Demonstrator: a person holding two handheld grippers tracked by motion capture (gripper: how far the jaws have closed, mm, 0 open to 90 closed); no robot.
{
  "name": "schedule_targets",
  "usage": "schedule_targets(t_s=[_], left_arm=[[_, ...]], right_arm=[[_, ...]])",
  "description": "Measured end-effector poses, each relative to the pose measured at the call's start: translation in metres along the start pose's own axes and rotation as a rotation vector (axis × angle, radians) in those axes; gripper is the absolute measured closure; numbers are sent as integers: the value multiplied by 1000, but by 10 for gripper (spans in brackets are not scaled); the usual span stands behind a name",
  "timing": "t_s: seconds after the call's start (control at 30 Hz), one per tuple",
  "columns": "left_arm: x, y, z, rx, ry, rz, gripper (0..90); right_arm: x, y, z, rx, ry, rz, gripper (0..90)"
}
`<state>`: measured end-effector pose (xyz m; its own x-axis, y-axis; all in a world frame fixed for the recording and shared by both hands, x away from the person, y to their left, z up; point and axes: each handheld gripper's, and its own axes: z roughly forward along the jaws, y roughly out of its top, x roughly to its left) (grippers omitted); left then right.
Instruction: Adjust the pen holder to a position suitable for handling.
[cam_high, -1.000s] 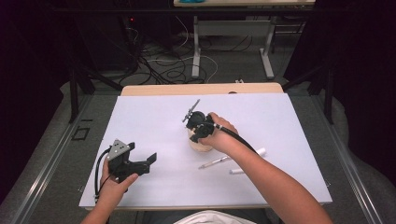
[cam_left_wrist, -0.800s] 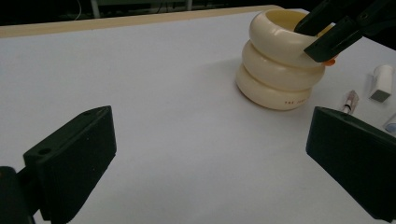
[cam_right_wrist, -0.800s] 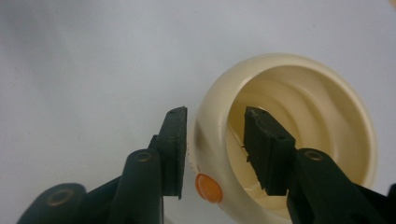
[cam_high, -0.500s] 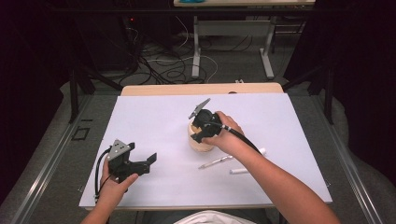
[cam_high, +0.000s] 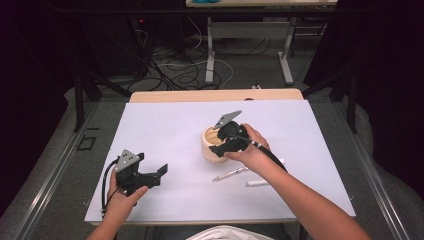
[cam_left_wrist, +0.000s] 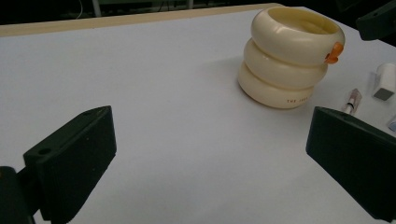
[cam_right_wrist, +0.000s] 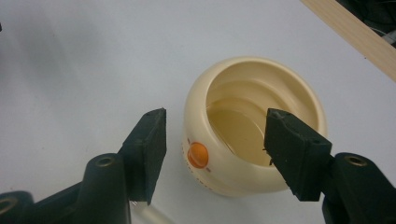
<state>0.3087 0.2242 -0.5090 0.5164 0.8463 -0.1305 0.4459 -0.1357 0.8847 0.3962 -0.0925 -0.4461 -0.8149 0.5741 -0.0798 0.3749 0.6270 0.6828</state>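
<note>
Small red lettering runs along the lowest ring of the cream ringed pot (cam_left_wrist: 290, 56), in the left gripper view; the opening reads "THE", the remainder too small to make out. Faint red marks flank the orange button (cam_right_wrist: 198, 155) in the right gripper view, illegible.

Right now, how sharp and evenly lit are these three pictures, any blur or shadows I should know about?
High view: white table bright, surroundings nearly black, slightly soft. Left gripper view: cream ringed holder sharp, casting a soft shadow to its left; near jaws blurred. Right gripper view: holder and its orange dot fairly sharp, table shaded grey at upper left, mild glare on the inner wall.
</note>
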Motion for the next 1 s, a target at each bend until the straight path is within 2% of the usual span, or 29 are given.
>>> schedule_targets(t_s=[0.3,0.43,0.6,0.63,0.73,0.83,1.0], left_arm=[[-1,0,0,5,3,12,17],[-1,0,0,5,2,17,17],[-1,0,0,6,2,15,17],[-1,0,0,7,3,16,17],[-2,0,1,9,2,20,17],[-2,0,0,6,-2,31,17],[-3,1,-1,0,-15,32,16]], right_arm=[[-4,-17,-15,-55,-8,30,362],[-9,-29,-23,-103,-15,39,347],[-13,-44,-33,-144,4,82,338],[-14,-48,-36,-137,7,90,338],[-14,-59,-40,-176,0,105,331],[-16,-71,-45,-180,-14,137,291],[-18,-90,-50,-196,-21,179,291]])
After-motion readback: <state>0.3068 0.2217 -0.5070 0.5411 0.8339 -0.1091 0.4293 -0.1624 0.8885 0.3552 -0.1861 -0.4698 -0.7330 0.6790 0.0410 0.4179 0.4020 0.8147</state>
